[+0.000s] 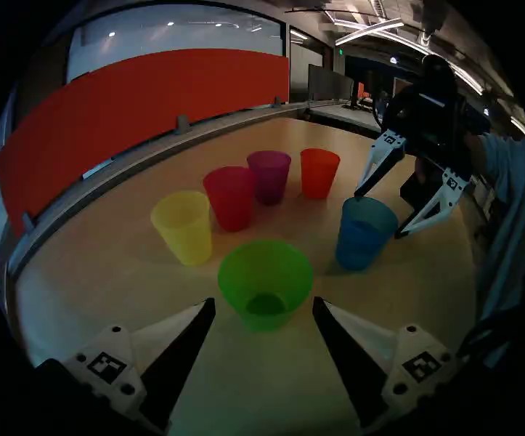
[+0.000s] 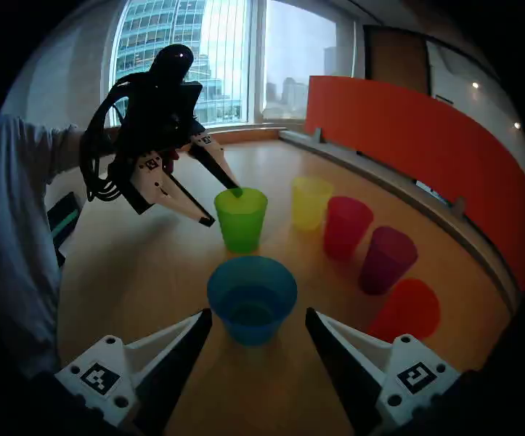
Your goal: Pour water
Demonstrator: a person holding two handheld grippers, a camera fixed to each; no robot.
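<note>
The green cup (image 1: 265, 280) and blue cup (image 2: 252, 298) stood upright, mouths up, ungripped between the wide-open fingers of the left gripper (image 1: 263, 301) and right gripper (image 2: 257, 312), with bare surface (image 1: 102, 276) left of the green cup.

Ahead of the left gripper (image 1: 262, 300), the purple cup (image 1: 271, 173) is partly covered by the red cup (image 1: 229, 198), and a sleeve (image 1: 513, 211) is cut off far right. In the right gripper view, contact between that gripper and the green cup (image 2: 241, 221) cannot be judged.
</note>
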